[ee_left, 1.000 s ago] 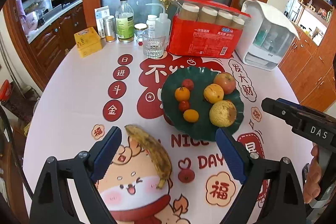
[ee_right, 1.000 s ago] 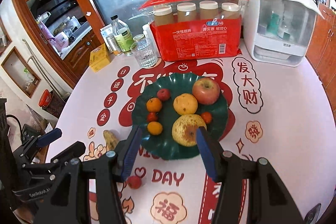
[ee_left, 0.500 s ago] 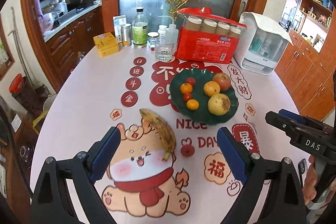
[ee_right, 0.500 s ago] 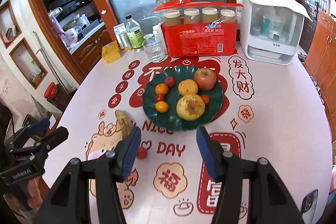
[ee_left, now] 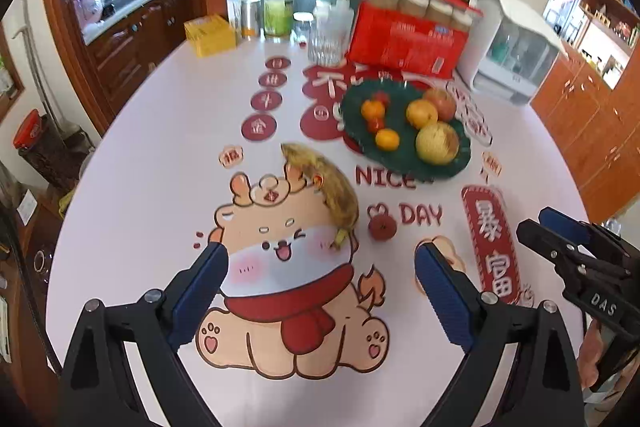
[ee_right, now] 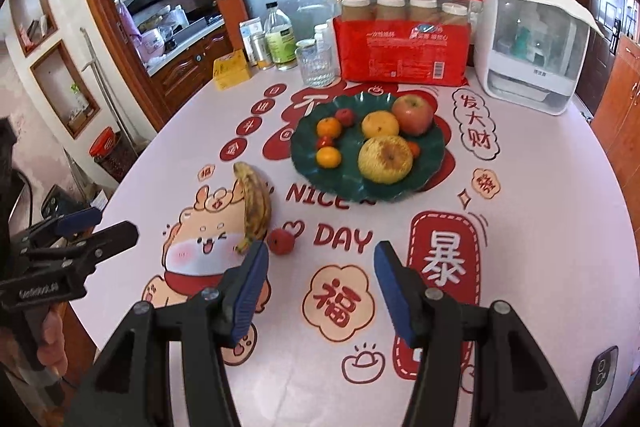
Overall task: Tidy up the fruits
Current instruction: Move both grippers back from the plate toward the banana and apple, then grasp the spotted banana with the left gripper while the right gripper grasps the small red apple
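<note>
Banana (ee_right: 253, 201) lies beside green plate (ee_right: 308, 163), both claws empty.

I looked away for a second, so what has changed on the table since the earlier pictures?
Both grippers have drawn back from the green plate, so more of the table shows. The left gripper has just been opening, with nothing between its jaws; the right gripper is open and empty too. The banana, the small red fruit and the fruit on the plate lie as before.
</note>
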`<state>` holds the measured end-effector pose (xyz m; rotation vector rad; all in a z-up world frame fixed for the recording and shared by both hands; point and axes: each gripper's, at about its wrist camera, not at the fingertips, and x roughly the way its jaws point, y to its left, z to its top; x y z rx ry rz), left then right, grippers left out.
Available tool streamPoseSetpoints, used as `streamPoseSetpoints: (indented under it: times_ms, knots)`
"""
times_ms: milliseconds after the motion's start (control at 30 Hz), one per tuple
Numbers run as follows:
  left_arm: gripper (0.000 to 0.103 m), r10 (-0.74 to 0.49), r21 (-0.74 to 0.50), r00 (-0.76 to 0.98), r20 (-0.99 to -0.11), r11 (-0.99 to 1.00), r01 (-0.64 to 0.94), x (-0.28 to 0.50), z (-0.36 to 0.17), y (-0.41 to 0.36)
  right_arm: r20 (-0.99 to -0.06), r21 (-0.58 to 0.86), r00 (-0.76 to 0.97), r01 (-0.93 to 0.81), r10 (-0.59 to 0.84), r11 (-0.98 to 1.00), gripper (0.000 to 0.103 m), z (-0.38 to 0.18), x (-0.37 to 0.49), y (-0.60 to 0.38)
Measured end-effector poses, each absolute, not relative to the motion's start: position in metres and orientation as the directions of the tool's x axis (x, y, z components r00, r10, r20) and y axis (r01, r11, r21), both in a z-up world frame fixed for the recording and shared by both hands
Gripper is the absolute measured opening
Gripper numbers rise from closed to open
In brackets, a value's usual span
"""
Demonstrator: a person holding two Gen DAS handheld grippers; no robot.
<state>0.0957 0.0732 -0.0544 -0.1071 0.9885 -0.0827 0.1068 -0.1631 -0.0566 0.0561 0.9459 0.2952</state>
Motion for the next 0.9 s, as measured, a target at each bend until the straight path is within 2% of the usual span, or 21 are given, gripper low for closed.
streamPoseSetpoints:
  times_ms: [533,733,900]
  knots:
    - [0.093,-0.238,-0.203,0.388,-0.890,0.971,0.129,0.195,-0.131,0.075,-0.845,0.178,0.488,-0.131,0.220,0.975,0.055,-0.148,0.120,-0.109]
    - [0.091,-0.285,-0.272,0.361,-0.888,0.958,0.089,0.241,-0.156,0.071,-0.820,0.115,0.549,-0.119,0.161,0.986,0.055,-0.155,0.131,-0.090]
    - [0.087,-0.260,-0.262,0.328,-0.908,0.964,0.038,0.266,-0.178,0.066,-0.798,0.079,0.590,-0.105,0.125,0.991,0.055,-0.164,0.132,-0.080]
